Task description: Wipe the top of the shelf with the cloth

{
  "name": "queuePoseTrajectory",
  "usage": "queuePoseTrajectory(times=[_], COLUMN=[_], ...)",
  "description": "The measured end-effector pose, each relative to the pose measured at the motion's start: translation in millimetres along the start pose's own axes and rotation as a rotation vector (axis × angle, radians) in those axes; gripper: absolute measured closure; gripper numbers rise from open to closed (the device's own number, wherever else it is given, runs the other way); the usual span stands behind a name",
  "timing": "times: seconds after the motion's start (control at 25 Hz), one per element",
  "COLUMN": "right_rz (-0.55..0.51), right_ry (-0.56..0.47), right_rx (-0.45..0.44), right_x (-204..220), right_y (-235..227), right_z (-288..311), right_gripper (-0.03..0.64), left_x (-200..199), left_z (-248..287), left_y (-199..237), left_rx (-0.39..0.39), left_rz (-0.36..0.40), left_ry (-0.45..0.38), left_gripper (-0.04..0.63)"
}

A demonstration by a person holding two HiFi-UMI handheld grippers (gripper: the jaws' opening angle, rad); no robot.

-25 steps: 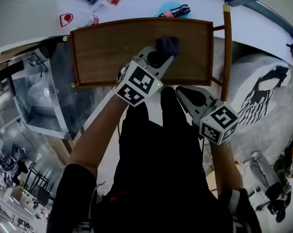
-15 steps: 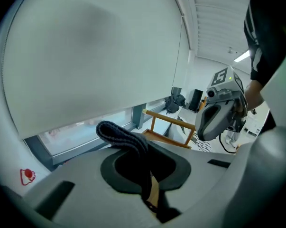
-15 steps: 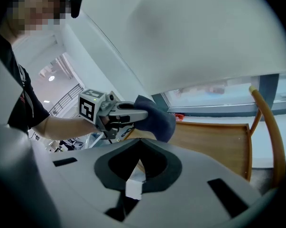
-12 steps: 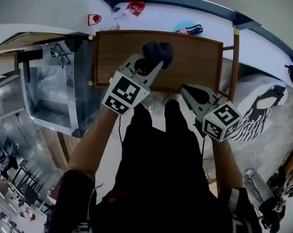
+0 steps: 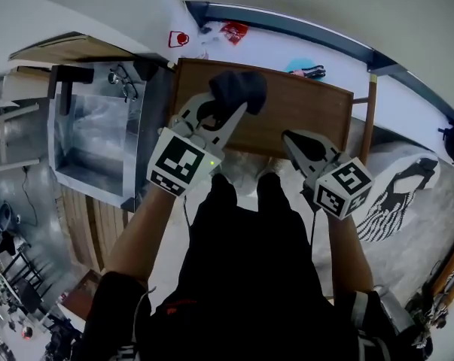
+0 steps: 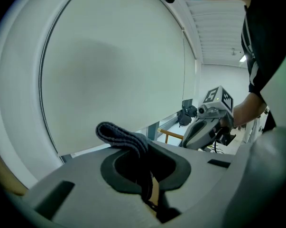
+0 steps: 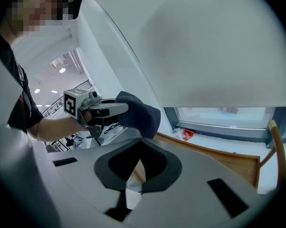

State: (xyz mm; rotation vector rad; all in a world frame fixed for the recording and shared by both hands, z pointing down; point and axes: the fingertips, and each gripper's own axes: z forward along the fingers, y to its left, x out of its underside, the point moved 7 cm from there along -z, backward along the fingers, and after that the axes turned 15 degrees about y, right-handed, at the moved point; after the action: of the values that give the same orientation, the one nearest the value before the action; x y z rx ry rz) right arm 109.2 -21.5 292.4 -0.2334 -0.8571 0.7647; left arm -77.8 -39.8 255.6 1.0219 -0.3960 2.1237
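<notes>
The brown wooden shelf top (image 5: 302, 107) lies in front of me in the head view. A dark cloth (image 5: 238, 89) is bunched in my left gripper (image 5: 225, 105), which is shut on it over the shelf's left half. In the left gripper view the cloth (image 6: 126, 139) sticks up between the jaws, with only the pale wall behind it. My right gripper (image 5: 290, 138) is shut and empty at the shelf's near edge, right of centre. The right gripper view shows the cloth (image 7: 140, 115) held above the shelf's wooden edge (image 7: 218, 158).
A shiny metal-and-glass case (image 5: 99, 138) stands left of the shelf. Behind it runs a white sill with a red packet (image 5: 233, 30) and a blue object (image 5: 302, 68). A wooden post (image 5: 371, 107) rises at the shelf's right end, beside white fabric with a black pattern (image 5: 403, 190).
My left gripper has carried the cloth leftward over the shelf, from right of centre to the left half. The right gripper has stayed shut at the near edge.
</notes>
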Motion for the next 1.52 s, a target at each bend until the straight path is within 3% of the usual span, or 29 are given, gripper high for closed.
queuePoseTrajectory(times=[0.76, 1.52], right_rz=[-0.168, -0.241], right_ry=[-0.108, -0.133], right_rx=[0.008, 0.023], right_x=[-65.1, -81.1], right_y=[70.7, 98.6], right_z=[-11.2, -19.5], right_gripper=[0.614, 0.614], left_x=[-5.1, -6.7], left_z=[-108.3, -139.9], left_y=[0.3, -2.9], left_rx=[-0.132, -0.176], left_rz=[-0.002, 0.007], left_ry=[-0.091, -0.131], left_gripper=[0.560, 0.560])
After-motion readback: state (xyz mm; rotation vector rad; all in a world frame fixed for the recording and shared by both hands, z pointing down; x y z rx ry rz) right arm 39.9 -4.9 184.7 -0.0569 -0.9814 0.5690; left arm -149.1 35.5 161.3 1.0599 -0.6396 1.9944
